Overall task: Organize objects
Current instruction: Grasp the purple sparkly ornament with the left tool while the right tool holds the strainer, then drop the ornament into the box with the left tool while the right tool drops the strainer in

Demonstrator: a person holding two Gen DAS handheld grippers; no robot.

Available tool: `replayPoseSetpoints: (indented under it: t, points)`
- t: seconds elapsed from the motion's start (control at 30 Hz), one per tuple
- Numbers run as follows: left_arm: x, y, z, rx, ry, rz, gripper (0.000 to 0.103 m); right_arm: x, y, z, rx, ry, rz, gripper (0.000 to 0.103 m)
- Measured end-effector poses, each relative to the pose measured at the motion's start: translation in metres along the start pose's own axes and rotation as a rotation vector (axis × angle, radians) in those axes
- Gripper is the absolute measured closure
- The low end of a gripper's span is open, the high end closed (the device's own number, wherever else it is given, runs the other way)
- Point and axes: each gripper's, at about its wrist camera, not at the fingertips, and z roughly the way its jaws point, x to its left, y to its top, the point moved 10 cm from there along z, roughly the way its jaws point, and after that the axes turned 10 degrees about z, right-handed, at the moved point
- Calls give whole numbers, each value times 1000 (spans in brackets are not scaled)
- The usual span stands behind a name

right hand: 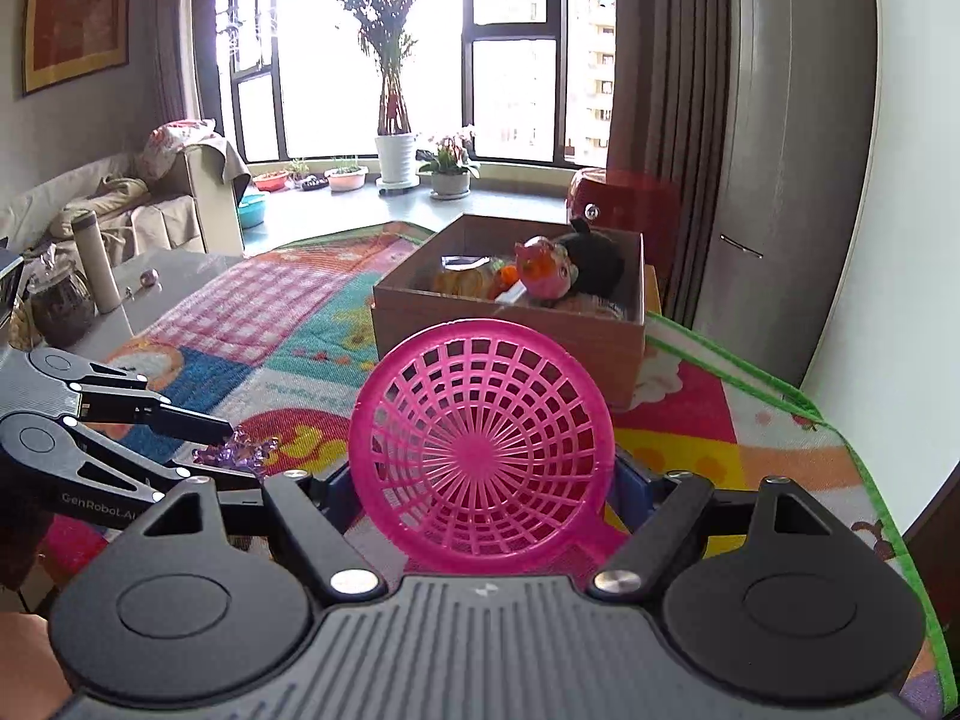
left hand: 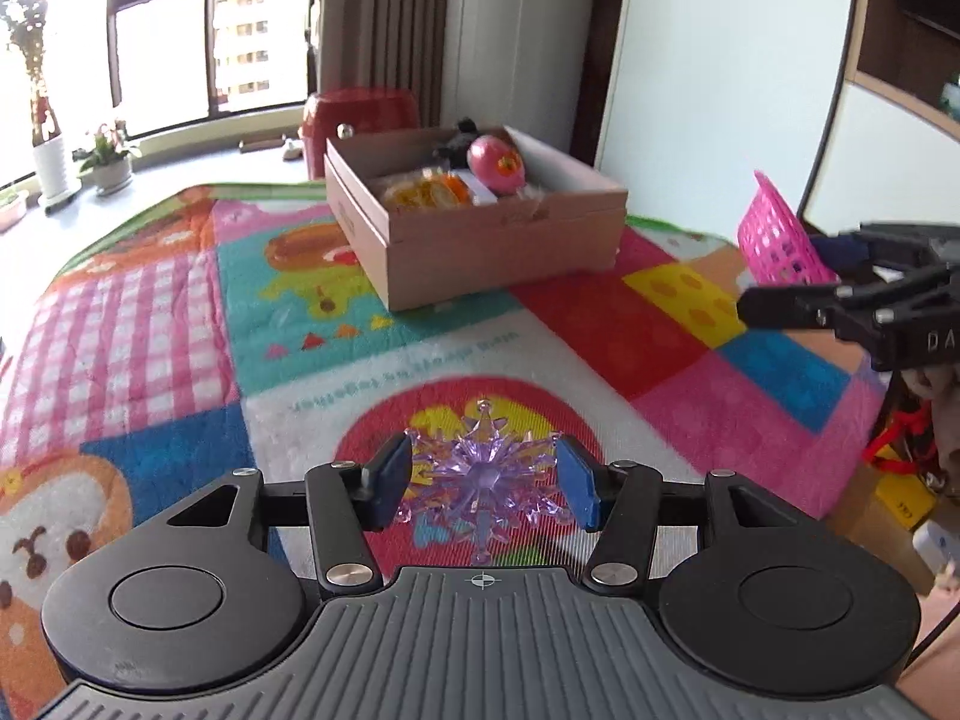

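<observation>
Left wrist view puts your left gripper closed on a purple crystal snowflake, its blue pads pressing the spiky tips from both sides. The ornament is translucent faceted plastic, a star of pointed rays with a small loop at the top; it faces you flat, loop pointing away along the fingers. It hangs clear above the play mat, a soft printed quilt of checks, cartoon faces and bright squares.

Ahead of you the mat lies open up to the cardboard box, which sits near the far edge, open-topped, with a pink toy and orange items inside. To the right, the mat's green-trimmed edge drops off beside a pale wall.

Your right gripper clamps a pink plastic basket, a round lattice bowl tipped on its side, its bottom facing the camera and its mouth toward the box. The two grippers sit near each other, not touching.
</observation>
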Motion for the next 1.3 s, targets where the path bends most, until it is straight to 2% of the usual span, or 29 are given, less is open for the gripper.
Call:
replayPoseSetpoints:
  t: [0.07,0.17,0.33,0.43,0.5,0.6,0.7,0.8,0.87,0.97,1.07,1.17,1.3]
  points:
    - [10,33,-8,-75,38,4,45,1,8,-5,-21,3,-4,22]
    - [31,100,-9,-199,85,-16,45,7,20,-8,-55,-1,-24,22]
    - [67,189,34,-329,103,-92,45,11,29,-4,-72,9,-35,22]
    - [80,206,82,-295,32,-154,45,6,31,4,-62,2,-27,22]
    - [85,202,102,-281,29,-185,46,0,33,9,-53,-13,-14,22]
    - [93,186,107,-292,44,-211,46,-10,37,15,-42,-24,6,22]
    - [93,152,99,-268,14,-249,46,-16,45,22,-39,-29,22,22]
    - [81,106,89,-200,-23,-263,46,-15,59,30,-37,-13,30,22]
    - [72,75,83,-155,-56,-284,46,-11,77,37,-52,-11,19,22]
    - [60,44,75,-138,-100,-307,46,0,112,55,-73,-2,-23,22]
    - [57,25,65,-152,-118,-314,46,10,148,93,-23,-1,-40,22]
    - [58,17,61,-184,-155,-339,46,15,174,133,78,19,59,22]
    - [65,14,61,-215,-186,-407,46,19,193,177,180,87,287,22]
